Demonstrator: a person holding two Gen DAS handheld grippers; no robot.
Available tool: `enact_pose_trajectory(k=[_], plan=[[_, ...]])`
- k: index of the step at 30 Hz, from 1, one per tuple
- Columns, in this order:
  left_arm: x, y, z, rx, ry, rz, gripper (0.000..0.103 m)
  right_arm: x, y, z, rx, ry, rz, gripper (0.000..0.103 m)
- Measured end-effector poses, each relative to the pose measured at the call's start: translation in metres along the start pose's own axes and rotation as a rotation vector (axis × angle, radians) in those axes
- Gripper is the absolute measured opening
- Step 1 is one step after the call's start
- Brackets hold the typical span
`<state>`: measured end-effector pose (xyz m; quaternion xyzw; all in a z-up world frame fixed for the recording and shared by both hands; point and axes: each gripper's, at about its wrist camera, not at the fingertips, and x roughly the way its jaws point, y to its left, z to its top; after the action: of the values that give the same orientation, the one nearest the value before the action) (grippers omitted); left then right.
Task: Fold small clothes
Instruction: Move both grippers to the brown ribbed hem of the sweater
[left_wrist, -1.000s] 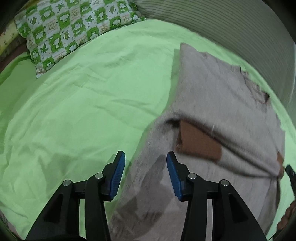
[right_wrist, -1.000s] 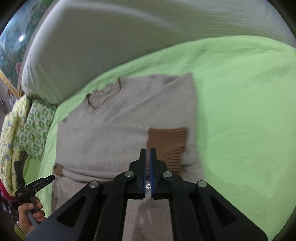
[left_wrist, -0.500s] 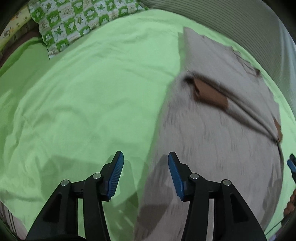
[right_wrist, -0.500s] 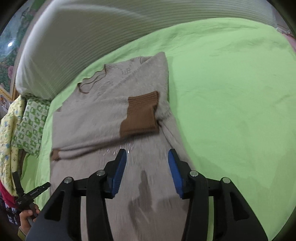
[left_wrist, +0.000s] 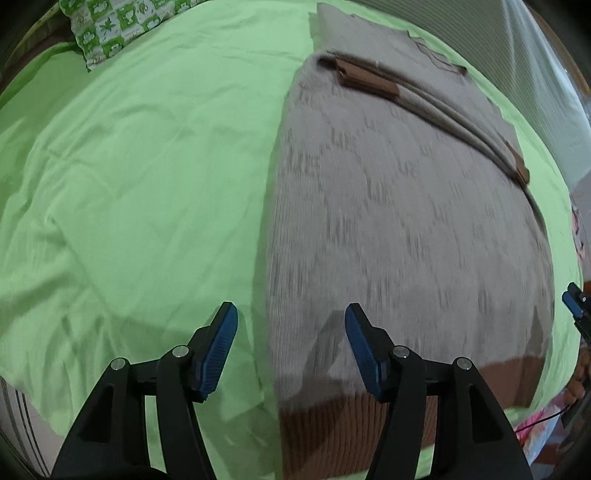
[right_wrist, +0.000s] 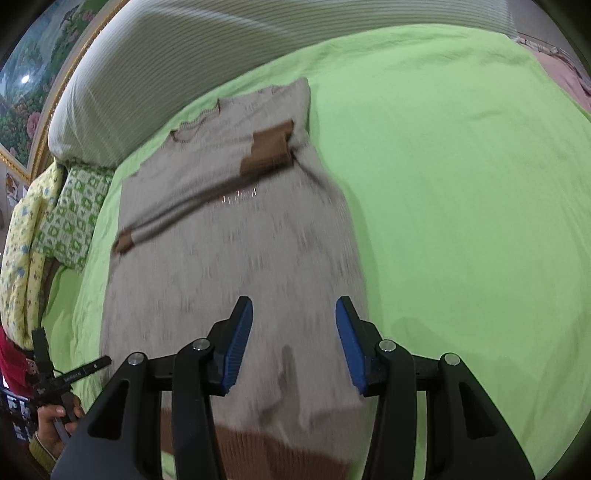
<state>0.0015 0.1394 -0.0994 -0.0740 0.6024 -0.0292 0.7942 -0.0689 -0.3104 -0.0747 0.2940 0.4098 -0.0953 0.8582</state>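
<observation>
Beige sweater (right_wrist: 229, 236) flat on green sheet (right_wrist: 461, 184). Right gripper (right_wrist: 293, 339) over its near right part, left gripper (left_wrist: 290, 345) straddling its left edge; both pairs of fingers apart, having just opened, nothing clamped.

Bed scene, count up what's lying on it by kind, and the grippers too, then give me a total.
Sweaters: 1, the beige sweater with brown cuffs, on the green sheet
Patterned pillows: 2, the green checked pillow and the yellow floral pillow
Grippers: 2, the left gripper and the right gripper, both open
Total: 5
</observation>
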Motion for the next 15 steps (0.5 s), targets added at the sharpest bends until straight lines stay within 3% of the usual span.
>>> enact_pose_trajectory(k=[15], plan=[[-0.009, 0.02, -0.053, 0.0, 0.059, -0.134, 0.067, -0.026, -0.019, -0.086, 0.036, 0.084, 0.029, 0.048]])
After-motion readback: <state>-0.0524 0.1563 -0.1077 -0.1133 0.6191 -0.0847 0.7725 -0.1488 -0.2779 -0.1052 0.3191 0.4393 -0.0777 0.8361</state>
